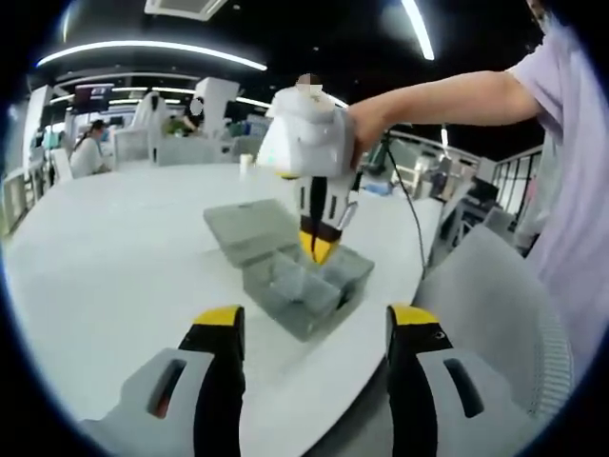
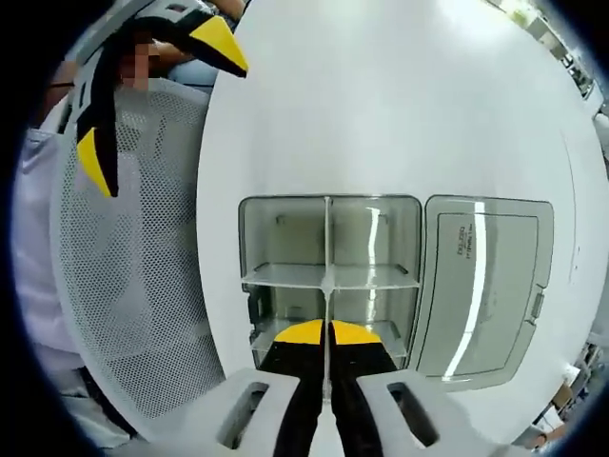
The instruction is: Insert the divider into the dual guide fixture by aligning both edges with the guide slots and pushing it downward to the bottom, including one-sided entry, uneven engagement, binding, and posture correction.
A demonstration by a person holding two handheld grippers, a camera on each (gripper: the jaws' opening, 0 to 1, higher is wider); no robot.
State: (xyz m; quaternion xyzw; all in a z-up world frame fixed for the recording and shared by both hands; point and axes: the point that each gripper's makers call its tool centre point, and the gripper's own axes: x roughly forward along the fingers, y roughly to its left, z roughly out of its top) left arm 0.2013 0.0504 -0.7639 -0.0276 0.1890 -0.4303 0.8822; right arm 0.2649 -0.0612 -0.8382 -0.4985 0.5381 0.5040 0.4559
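The right tool [image 2: 326,335] pinches the thin divider [image 2: 326,249] edge-on over the open grey fixture [image 2: 257,228] on the white bench [image 2: 381,105]. Best keep it plumb and press evenly so neither edge binds. The left tool [image 1: 314,328], jaws apart and empty, hovers toward six o'clock of the fixture, and a person's arm [image 1: 447,100] reaches in from three o'clock.

Left gripper [image 1: 314,328]: grey housing w/ slotted cut-outs, black jaws, yellow tips. Right gripper [image 2: 327,335]: same scheme; white body, black cable trailing behind. Person: pale lilac short sleeve [image 1: 557,81].
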